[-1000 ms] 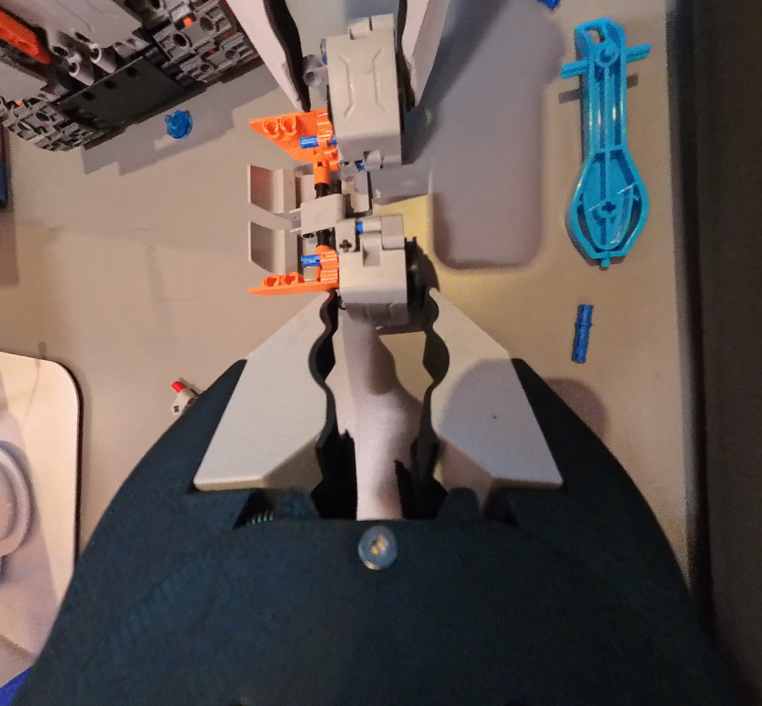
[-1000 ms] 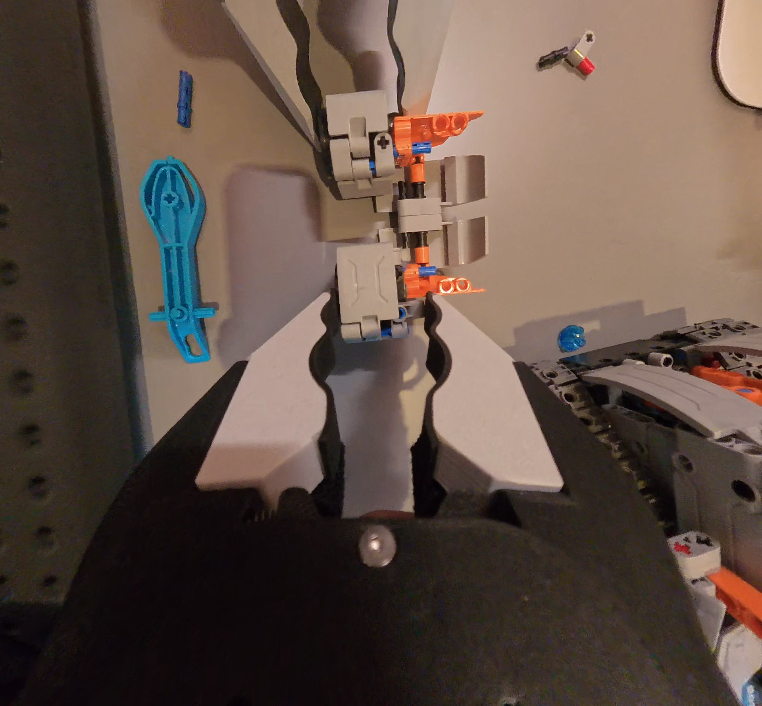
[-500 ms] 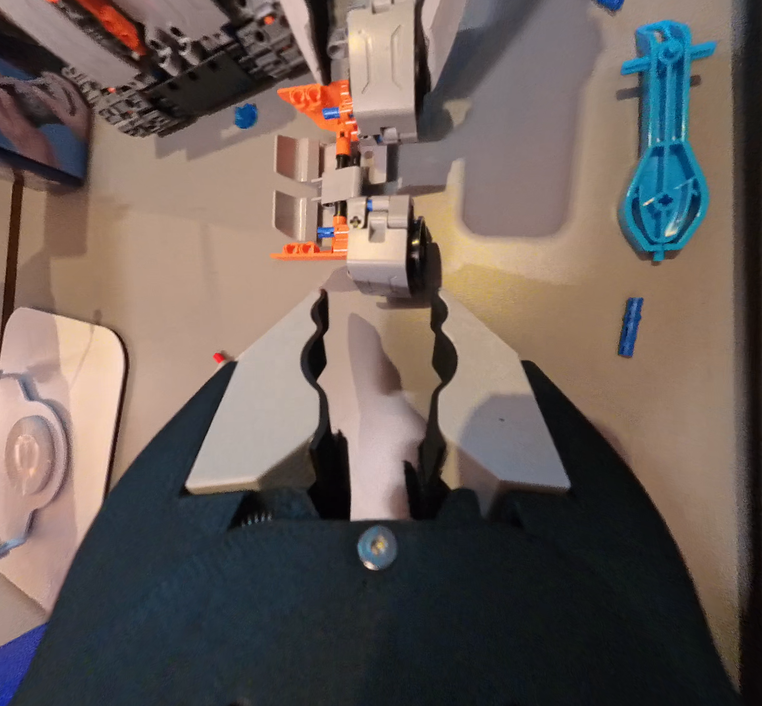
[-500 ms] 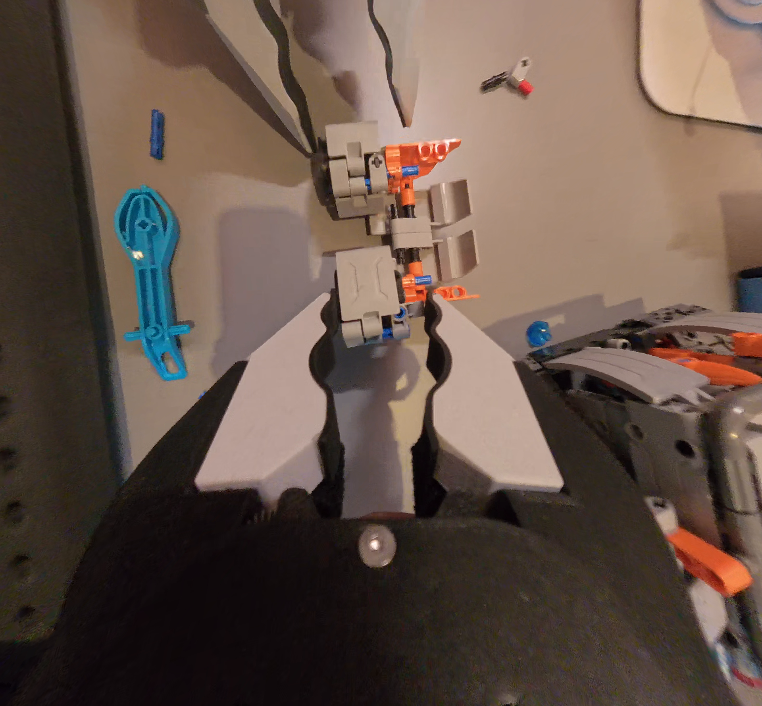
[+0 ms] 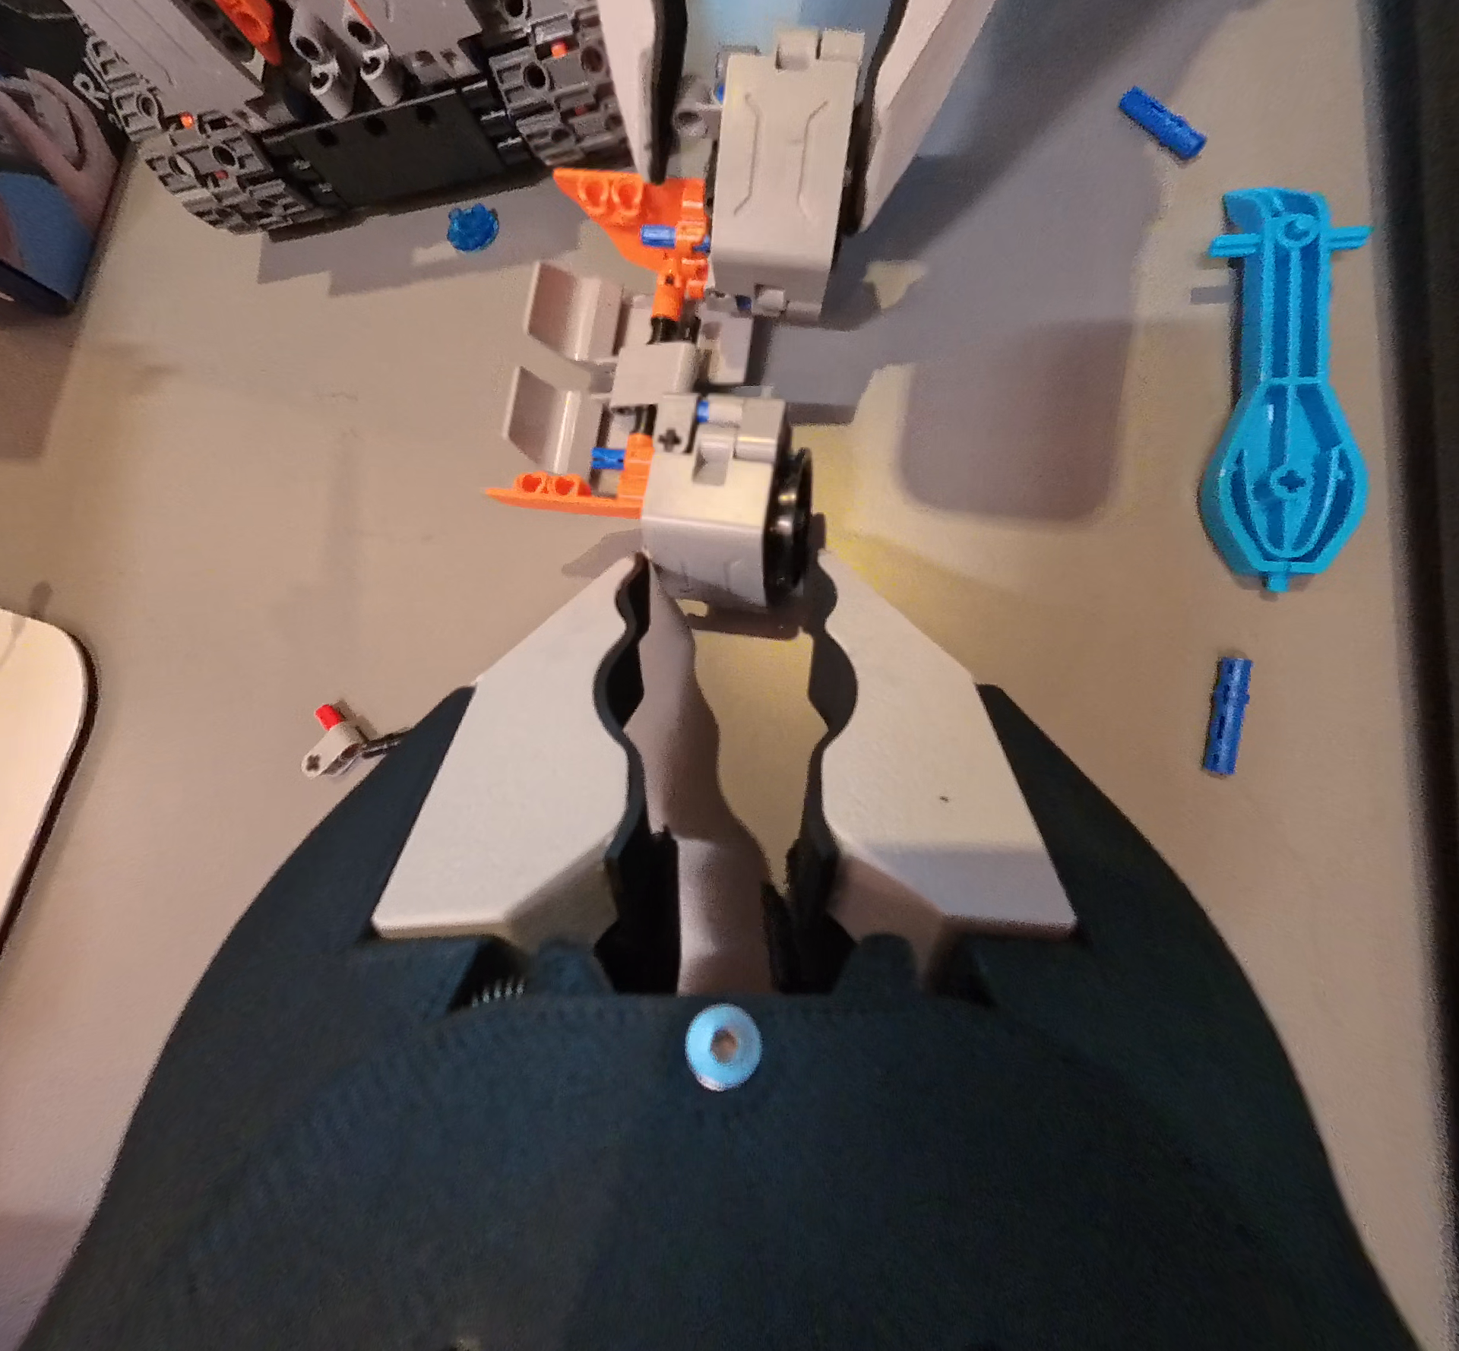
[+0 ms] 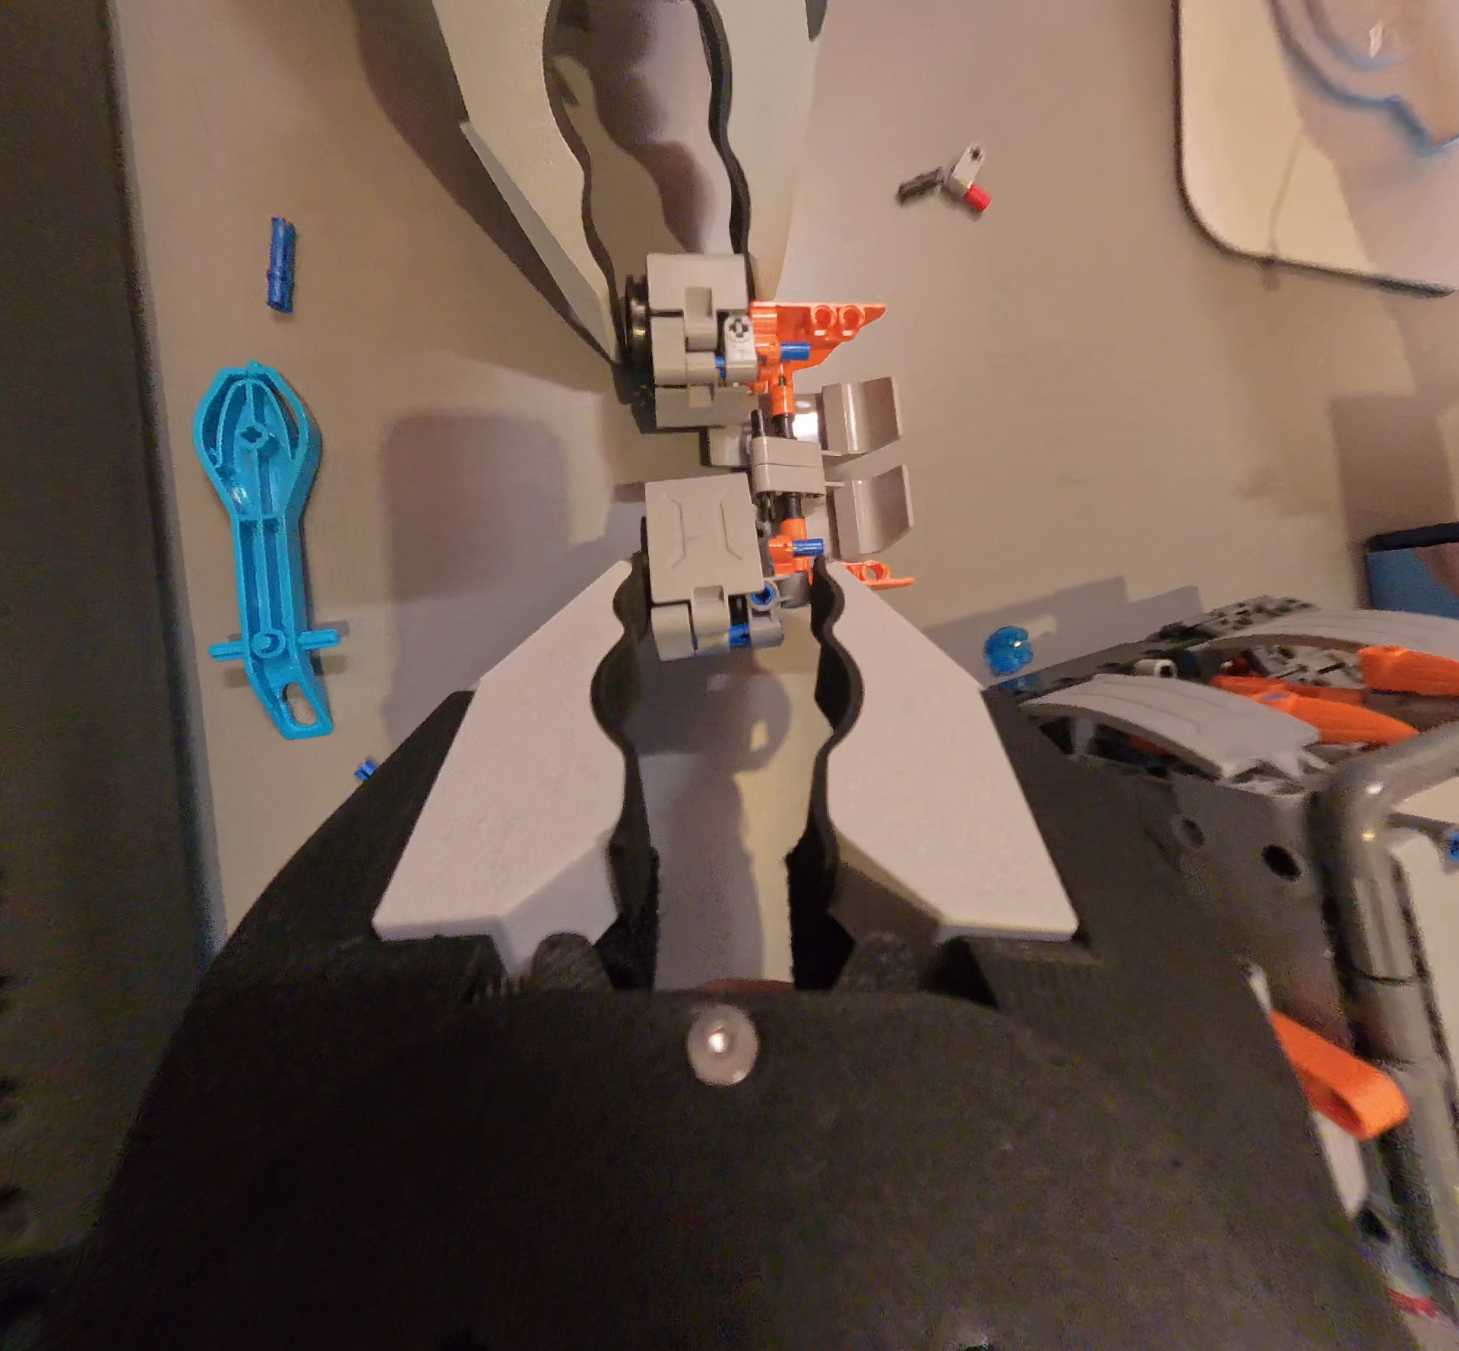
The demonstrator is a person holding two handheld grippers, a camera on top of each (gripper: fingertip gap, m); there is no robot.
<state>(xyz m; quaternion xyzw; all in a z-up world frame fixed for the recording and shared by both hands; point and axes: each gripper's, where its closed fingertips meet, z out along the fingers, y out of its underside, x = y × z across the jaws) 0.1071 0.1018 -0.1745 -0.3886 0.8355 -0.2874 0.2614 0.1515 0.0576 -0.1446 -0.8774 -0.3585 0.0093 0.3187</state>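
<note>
Grey-and-orange brick assembly (image 5: 695,381) held between both grippers above tan table (image 5: 237,539). Right gripper (image 6: 722,587) pinching its grey panel end. Left gripper (image 5: 722,587) fingertips flank motor-like end, grip unclear. Turquoise brick separator (image 6: 264,547) lies well aside; tracked brick vehicle (image 5: 316,66) nearby.

We see a beige tabletop (image 5: 237,524). On it, right of our left tongs (image 5: 722,579), lie a turquoise brick separator (image 5: 1283,413) and two blue pins (image 5: 1225,715) (image 5: 1160,119). To their left lies a red-tipped grey connector (image 5: 339,741); ahead-left, a round blue stud (image 5: 472,228) just beside a large grey-and-orange brick model (image 5: 316,50).
</note>
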